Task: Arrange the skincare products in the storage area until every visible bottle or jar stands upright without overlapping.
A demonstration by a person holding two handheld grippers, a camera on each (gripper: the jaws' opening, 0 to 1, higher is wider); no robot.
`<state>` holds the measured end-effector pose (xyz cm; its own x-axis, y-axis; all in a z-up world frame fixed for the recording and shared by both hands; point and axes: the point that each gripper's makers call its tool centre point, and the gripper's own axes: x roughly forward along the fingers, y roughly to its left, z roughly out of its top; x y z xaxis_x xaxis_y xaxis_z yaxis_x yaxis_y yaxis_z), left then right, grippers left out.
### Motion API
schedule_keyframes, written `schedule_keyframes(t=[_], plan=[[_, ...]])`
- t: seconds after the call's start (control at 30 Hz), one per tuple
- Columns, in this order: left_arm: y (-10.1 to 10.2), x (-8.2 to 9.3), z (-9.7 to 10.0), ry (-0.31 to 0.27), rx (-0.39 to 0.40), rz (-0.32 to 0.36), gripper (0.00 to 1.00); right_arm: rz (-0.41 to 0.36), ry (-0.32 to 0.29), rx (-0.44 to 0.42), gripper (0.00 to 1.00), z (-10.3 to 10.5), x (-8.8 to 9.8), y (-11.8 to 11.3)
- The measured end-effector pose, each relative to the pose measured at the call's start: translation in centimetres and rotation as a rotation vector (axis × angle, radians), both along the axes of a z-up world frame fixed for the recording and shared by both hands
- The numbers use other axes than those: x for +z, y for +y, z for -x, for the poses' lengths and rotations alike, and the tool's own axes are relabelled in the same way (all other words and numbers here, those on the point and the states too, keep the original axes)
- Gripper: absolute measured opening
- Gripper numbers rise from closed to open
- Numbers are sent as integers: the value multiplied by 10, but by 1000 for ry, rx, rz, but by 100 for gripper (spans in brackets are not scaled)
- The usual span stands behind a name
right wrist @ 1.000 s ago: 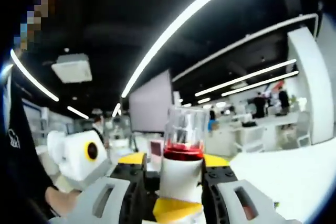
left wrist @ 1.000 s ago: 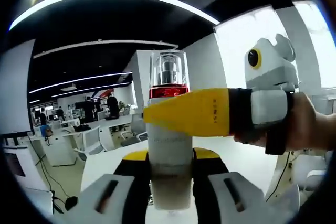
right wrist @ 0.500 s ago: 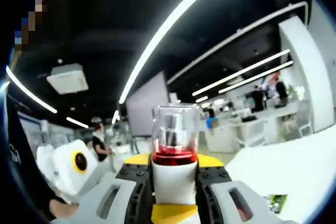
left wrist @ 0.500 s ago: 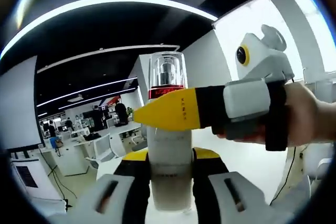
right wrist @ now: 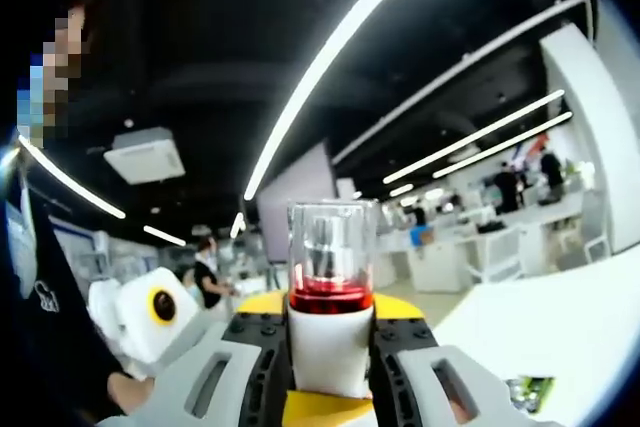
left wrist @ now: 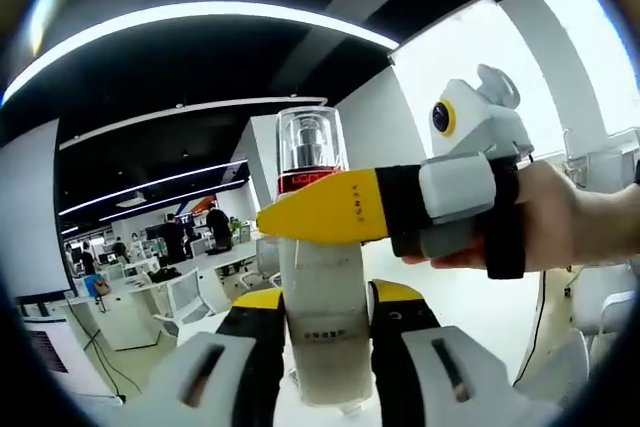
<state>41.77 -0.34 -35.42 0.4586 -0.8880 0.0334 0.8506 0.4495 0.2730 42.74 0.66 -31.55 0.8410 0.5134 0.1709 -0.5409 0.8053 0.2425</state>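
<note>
Bottle held aloft by both grippers, the right gripper's grip now slid lower on the body.

Between the left gripper jaws the white bottle is clamped upright; the right gripper is closed on it from 3 o'clock. A handover is judged underway; one grip must be released next.
</note>
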Motion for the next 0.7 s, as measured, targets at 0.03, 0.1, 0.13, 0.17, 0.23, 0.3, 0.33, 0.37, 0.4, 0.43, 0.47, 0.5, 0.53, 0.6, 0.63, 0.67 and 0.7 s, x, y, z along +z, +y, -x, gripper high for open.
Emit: schedule_keyframes(t=[0.03,0.1,0.13,0.17,0.23,0.3,0.33,0.37,0.4,0.43,0.47,0.5,0.53,0.6,0.63,0.67,0.7], plan=[[-1,-2,2,3,-20,-6,33,19,-9,17,21,2,0,1],[3,-2,5,23,-44,10,33,57,-20,26,21,2,-2,-1],[5,-3,5,26,-44,9,34,96,-29,31,21,2,-4,-1],[6,-5,5,33,-48,5,36,110,-31,35,21,2,-6,-3],[7,-13,5,68,-61,-14,42,138,-40,36,21,4,-10,-10],[9,-22,6,102,-67,-26,47,154,-47,33,21,4,-10,-11],[11,-27,6,113,-70,-32,49,168,-56,35,21,4,-10,-12],[12,-31,6,131,-72,-33,51,171,-59,34,21,5,-10,-12],[13,-35,6,143,-74,-36,53,178,-62,33,21,5,-10,-14],[14,-37,8,149,-79,-36,53,179,-62,32,21,6,-10,-16],[16,-40,10,169,-86,-36,55,181,-64,33,21,7,-9,-17],[17,-43,10,175,-91,-41,58,187,-69,37,21,9,-9,-17],[18,-46,12,179,-108,-47,61,188,-71,39,21,10,-9,-18],[18,-51,16,186,-139,-67,67,193,-72,55,21,11,-10,-20],[19,-53,16,188,-149,-76,69,196,-74,56,21,11,-11,-21],[20,-55,18,199,-168,-77,72,204,-75,62,21,12,-12,-22],[20,-56,20,219,-183,-68,74,208,-75,68,21,13,-13,-22]])
